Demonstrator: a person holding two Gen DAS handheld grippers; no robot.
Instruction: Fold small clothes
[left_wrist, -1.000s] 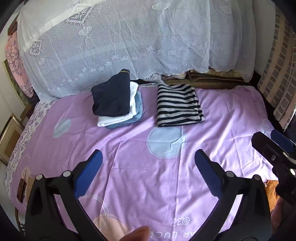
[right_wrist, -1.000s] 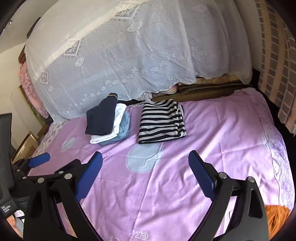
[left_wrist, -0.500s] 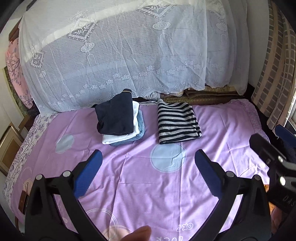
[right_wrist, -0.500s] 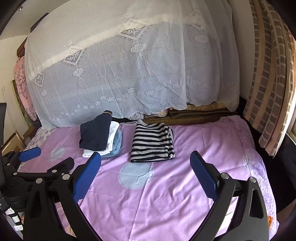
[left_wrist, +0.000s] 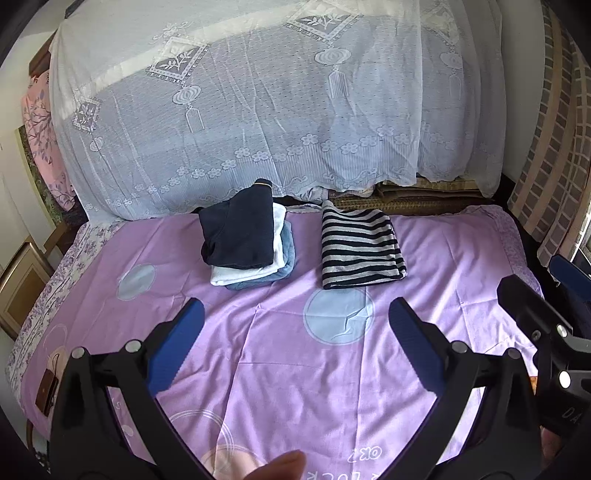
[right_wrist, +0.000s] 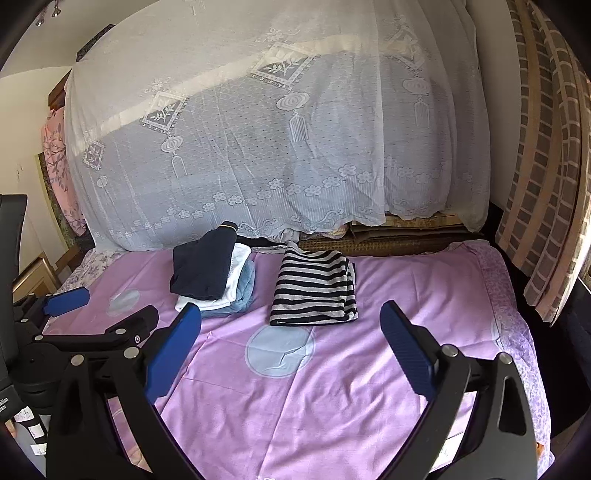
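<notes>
The bed (left_wrist: 461, 251), spread with a lilac sheet, fills both views. At its far side, in front of the lace drape (left_wrist: 258, 110), lie the folded clothes: a stack (left_wrist: 245, 243) of navy on white on pale blue at the left, and just right of it, apart, a striped top (left_wrist: 358, 249).

All of it looks light, soft and limp. It would sag if pinched at one point, so a folded edge or corner of the whole thickness seems the best hold.

The left gripper (left_wrist: 295, 343) and right gripper (right_wrist: 290, 341) both hover wide apart over bare sheet, holding nothing.

What lies under the drape is hidden. How many pieces the stack holds cannot be told.
</notes>
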